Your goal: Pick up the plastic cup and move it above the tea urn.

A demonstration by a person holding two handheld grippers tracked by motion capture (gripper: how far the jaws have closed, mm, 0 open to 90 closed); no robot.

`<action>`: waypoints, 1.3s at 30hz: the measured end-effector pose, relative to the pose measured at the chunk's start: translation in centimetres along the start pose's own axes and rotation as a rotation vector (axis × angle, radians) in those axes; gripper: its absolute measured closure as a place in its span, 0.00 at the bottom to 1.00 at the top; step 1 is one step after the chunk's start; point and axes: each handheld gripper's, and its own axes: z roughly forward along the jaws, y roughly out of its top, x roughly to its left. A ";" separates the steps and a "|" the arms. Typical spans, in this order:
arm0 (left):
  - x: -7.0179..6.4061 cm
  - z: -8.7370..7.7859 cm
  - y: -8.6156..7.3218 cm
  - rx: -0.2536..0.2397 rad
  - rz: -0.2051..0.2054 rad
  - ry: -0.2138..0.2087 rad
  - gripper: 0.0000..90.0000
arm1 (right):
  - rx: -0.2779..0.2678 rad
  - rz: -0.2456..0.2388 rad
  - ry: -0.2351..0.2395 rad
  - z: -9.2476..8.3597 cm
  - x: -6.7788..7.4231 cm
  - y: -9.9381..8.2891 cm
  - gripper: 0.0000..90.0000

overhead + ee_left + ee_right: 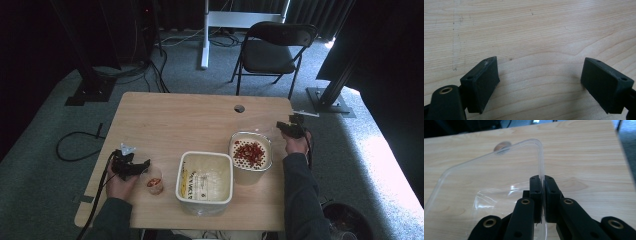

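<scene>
In the right gripper view, my right gripper (543,180) is shut on the rim of a clear plastic lid (540,155), which hangs over the wooden table. From above, that gripper (286,126) is at the table's right edge, just behind a round tub (247,177) of red dried pieces. A white square container (205,154) stands in the middle front. My left gripper (144,165) sits at the front left beside a small clear cup (154,183) with red bits in it. Its jaws (539,72) stand wide open over bare wood.
The table has a cable hole (239,108) near its far edge. A black folding chair (272,47) stands behind the table. A dark bin (347,220) sits on the floor at the front right. Cables lie on the carpet to the left.
</scene>
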 end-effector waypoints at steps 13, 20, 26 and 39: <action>0.0 0.0 0.0 0.000 0.000 0.000 0.17 | -0.079 0.046 -0.029 -3.5 0.7 1.8 0.97; 0.0 0.0 0.0 0.000 0.000 0.000 0.17 | -0.122 0.032 0.006 -5.2 2.0 3.5 0.97; 0.0 0.0 0.0 0.000 0.000 0.000 0.17 | -0.144 0.015 0.062 -6.4 3.7 4.1 0.97; 0.0 0.0 0.0 -0.001 0.000 0.001 0.17 | -0.147 -0.131 0.206 -10.6 9.1 3.9 0.97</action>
